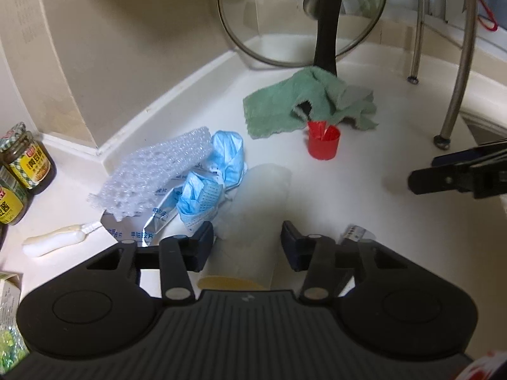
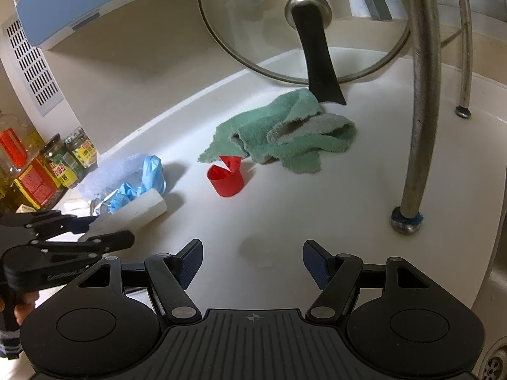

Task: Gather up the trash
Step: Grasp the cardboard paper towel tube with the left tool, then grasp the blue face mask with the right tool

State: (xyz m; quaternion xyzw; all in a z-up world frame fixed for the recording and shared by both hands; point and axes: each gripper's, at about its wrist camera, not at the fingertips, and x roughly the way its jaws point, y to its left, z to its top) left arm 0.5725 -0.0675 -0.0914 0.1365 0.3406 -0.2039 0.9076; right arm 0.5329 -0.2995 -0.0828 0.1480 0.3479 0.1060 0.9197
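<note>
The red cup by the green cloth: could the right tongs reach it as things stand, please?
Probably yes: the right tongs are open and bare counter lies between them and the red cup, though the green cloth sits close behind.

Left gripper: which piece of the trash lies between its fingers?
The white paper cup, lying on its side between the open left gripper. The blue mask and bubble wrap lie farther left.

Blue Chinese print on foil wrapper [image 1: 152,221], unreadable.

The green cloth [image 1: 304,104] hides the lid handle's [image 1: 326,41] foot; jars [image 1: 22,164] are cut off at the left edge; foil-packet [image 1: 158,218] print is unreadable.
</note>
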